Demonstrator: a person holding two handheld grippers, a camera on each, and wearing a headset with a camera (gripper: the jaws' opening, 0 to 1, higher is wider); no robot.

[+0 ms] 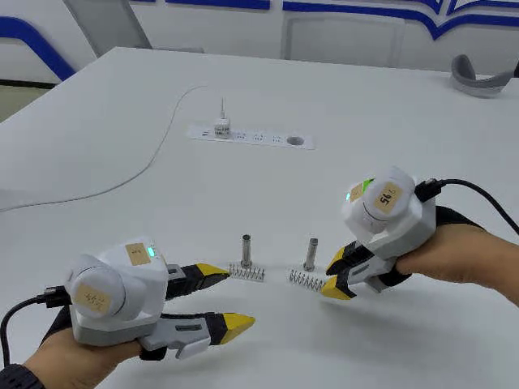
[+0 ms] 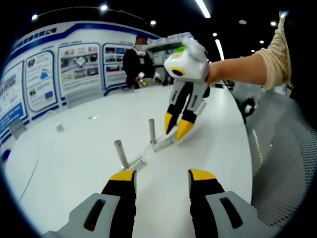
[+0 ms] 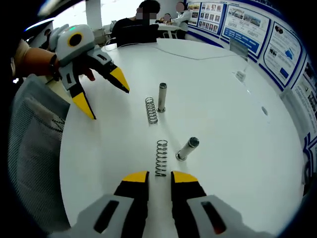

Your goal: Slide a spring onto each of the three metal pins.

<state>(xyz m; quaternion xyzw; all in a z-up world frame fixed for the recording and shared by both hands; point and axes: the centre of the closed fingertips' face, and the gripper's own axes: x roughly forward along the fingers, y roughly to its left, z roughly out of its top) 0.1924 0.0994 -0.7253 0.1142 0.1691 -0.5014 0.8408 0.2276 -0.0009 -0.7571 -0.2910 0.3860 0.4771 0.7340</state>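
- First, head view: on the smooth white desk (image 1: pixel 268 186), the left spring (image 1: pixel 247 272) and right spring (image 1: pixel 306 280), both thin wire coils, lie flat beside two upright steel pins (image 1: pixel 246 247).
- Left gripper view: the left tongs (image 2: pixel 162 174) gape wide and empty, with the left spring just ahead.
- Right gripper view: the right tongs (image 3: pixel 160 177) are barely parted; the right spring's end lies at their yellow tips, ungripped.

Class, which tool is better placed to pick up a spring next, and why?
Right. The right tool is lined up on the end of a spring lying beside a pin. The left tool is wide open, its nearest spring off beside one tip.
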